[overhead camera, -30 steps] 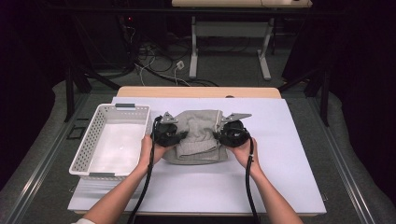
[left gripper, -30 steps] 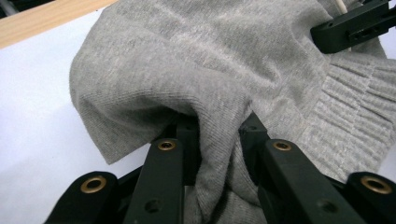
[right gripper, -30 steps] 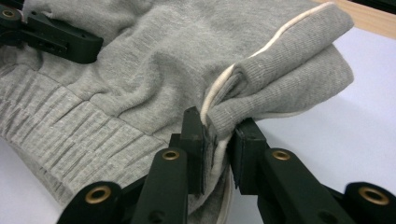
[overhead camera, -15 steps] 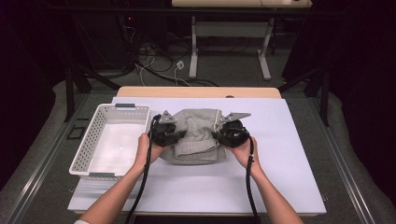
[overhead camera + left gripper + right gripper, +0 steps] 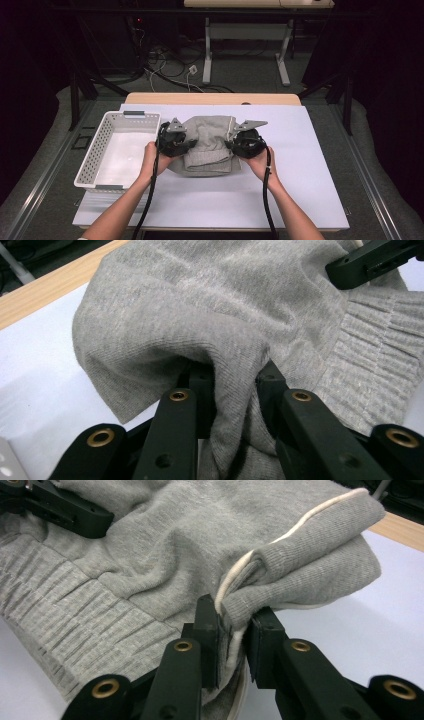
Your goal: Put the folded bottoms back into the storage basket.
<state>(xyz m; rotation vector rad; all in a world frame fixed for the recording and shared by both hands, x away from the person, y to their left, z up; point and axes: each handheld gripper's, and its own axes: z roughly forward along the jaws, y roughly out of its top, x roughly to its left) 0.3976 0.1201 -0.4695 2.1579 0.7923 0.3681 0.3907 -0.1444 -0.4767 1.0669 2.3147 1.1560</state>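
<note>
A folded grey knit garment (image 5: 207,145) with ribbed cuffs and a white-piped edge lies on the white table sheet (image 5: 300,165). My left gripper (image 5: 186,144) pinches its left side; in the left gripper view its jaws are shut on a bunched fold of the garment (image 5: 200,330). At the garment's right side my right gripper (image 5: 235,142) does the same, and in the right gripper view its jaws clamp the piped edge of the garment (image 5: 165,565). The other gripper's jaw tip (image 5: 370,262) shows across the cloth.
A white perforated basket (image 5: 95,160) stands left of the garment, close to my left hand (image 5: 150,157). The sheet's front and right parts are bare. A wooden table edge (image 5: 212,98) runs behind; cables and desk legs lie on the floor beyond.
</note>
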